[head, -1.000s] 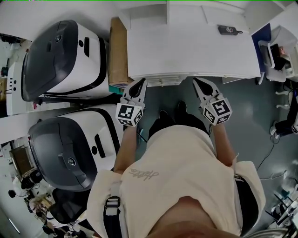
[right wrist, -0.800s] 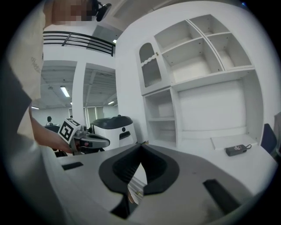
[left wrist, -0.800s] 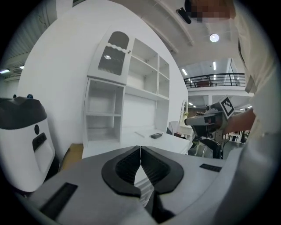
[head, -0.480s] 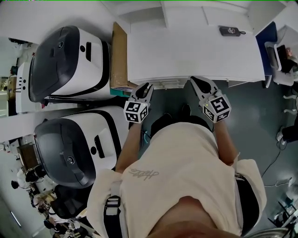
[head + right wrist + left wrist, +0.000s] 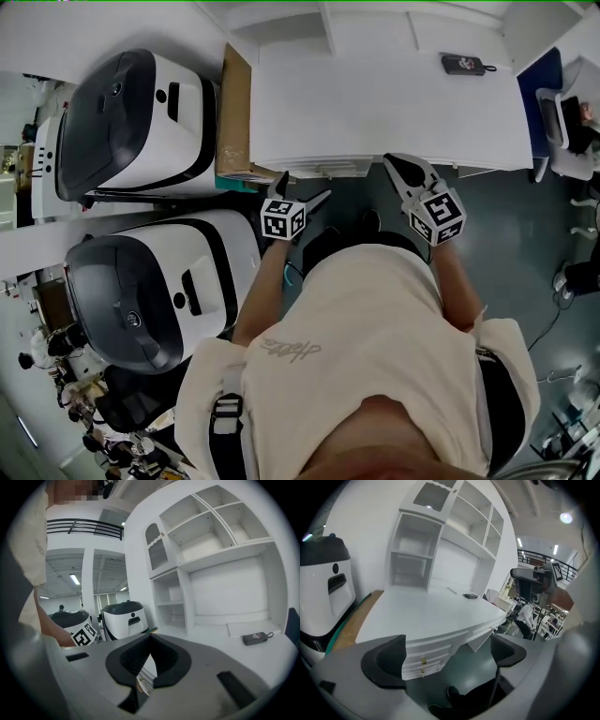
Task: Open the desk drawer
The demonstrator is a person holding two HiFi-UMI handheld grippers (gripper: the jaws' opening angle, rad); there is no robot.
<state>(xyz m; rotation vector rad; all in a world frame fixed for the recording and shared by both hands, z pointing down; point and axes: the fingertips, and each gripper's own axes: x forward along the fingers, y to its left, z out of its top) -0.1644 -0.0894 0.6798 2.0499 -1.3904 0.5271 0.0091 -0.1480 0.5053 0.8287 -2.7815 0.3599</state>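
White drawers (image 5: 433,654) are sitting under the desk (image 5: 375,94), ahead of the left gripper (image 5: 302,187), whose jaws have just been opening around nothing; the right gripper (image 5: 401,169) is pressing shut. Squaring onto one brass handle (image 5: 423,660) is looking wisest.

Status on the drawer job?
Left gripper jaws just opened wide, empty; right gripper shut, empty. Drawers closed, not yet touched. Nothing between left gripper and the knobs.
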